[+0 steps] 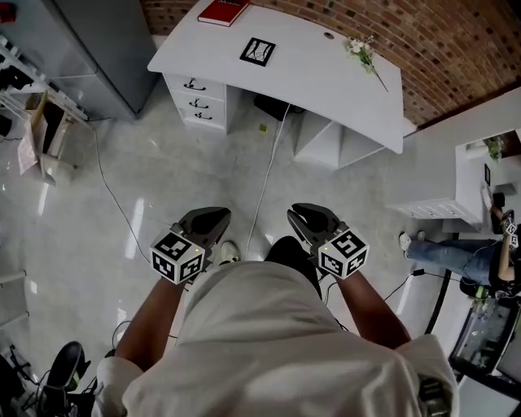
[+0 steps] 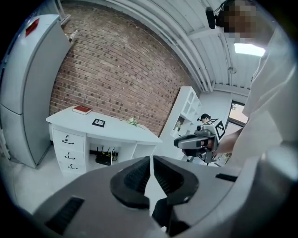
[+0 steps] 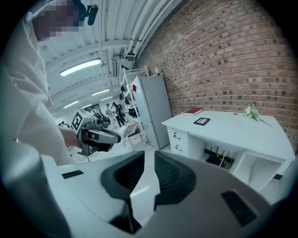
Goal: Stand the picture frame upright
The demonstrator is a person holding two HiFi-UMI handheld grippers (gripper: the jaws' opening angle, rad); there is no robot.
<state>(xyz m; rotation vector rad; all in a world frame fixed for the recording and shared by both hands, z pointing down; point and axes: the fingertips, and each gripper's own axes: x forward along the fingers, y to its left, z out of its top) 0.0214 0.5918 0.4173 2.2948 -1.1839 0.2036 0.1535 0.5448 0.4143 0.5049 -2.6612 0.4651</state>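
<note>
The picture frame (image 1: 257, 51), black-edged with a white mat, lies flat on the white desk (image 1: 326, 77) far ahead of me. The left gripper view has the frame (image 2: 98, 122) small on the desk, and so does the right gripper view (image 3: 201, 121). My left gripper (image 1: 216, 215) and right gripper (image 1: 300, 211) hang side by side over the floor in front of my body, well short of the desk. In its own view the left gripper (image 2: 151, 160) is shut and empty. The right gripper (image 3: 149, 157) is also shut on nothing.
A red book (image 1: 223, 10) and a flower sprig (image 1: 362, 53) share the desk. Drawers (image 1: 195, 102) sit under its left end, with a router and cables beneath. A grey fridge (image 1: 89, 49) stands to the left, and a brick wall (image 1: 456, 41) runs behind. A person (image 1: 456, 256) sits at the right.
</note>
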